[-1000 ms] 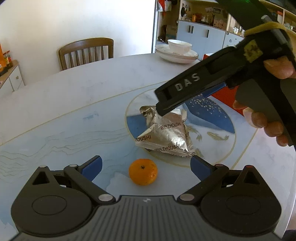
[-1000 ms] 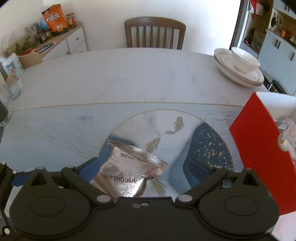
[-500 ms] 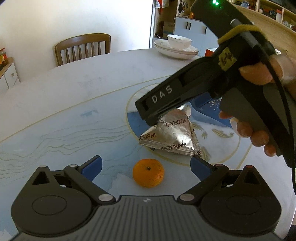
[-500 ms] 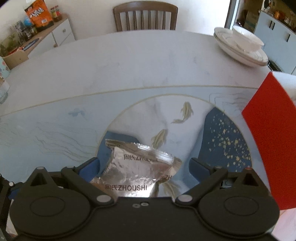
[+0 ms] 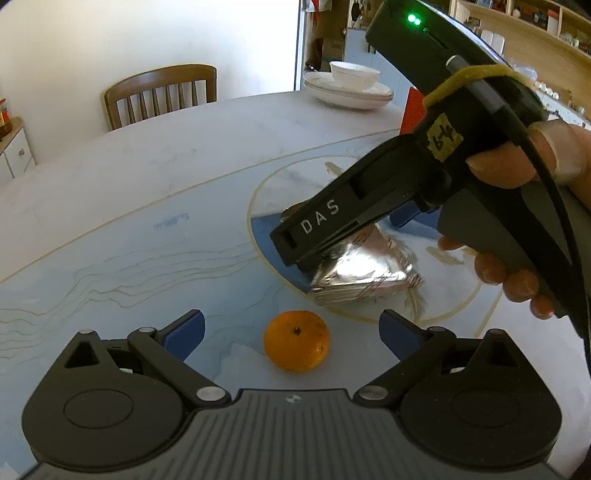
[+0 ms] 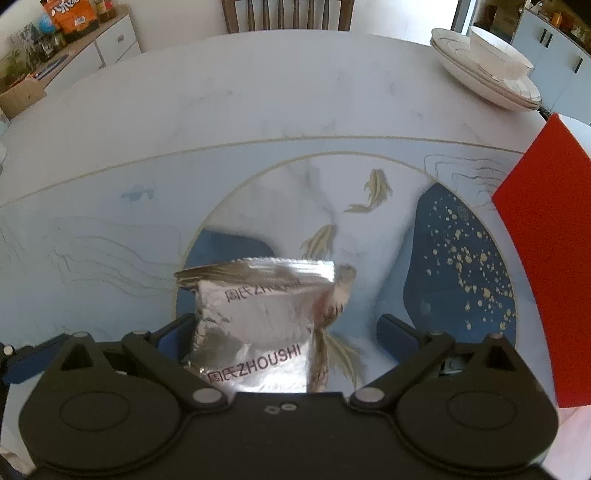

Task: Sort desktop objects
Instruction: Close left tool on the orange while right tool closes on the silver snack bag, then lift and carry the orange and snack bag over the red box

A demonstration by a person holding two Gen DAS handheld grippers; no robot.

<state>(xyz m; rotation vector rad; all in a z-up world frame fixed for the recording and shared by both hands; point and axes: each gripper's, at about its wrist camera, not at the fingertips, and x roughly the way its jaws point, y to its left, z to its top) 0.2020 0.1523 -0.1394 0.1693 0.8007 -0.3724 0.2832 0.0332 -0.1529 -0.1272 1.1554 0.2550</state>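
A silver foil snack packet printed ZHOUSHI lies on the painted round table, between the blue fingers of my open right gripper. In the left wrist view the packet sits under the right gripper's black body. A small orange mandarin rests on the table just in front of my open, empty left gripper, between its blue fingertips and apart from them.
A red box stands at the table's right edge. Stacked white plates with a bowl sit at the far right. A wooden chair is behind the table. A cabinet with snack bags is at the far left.
My right gripper has come down and forward over the foil packet, which now lies between its fingers. My left gripper has stayed open by the mandarin.
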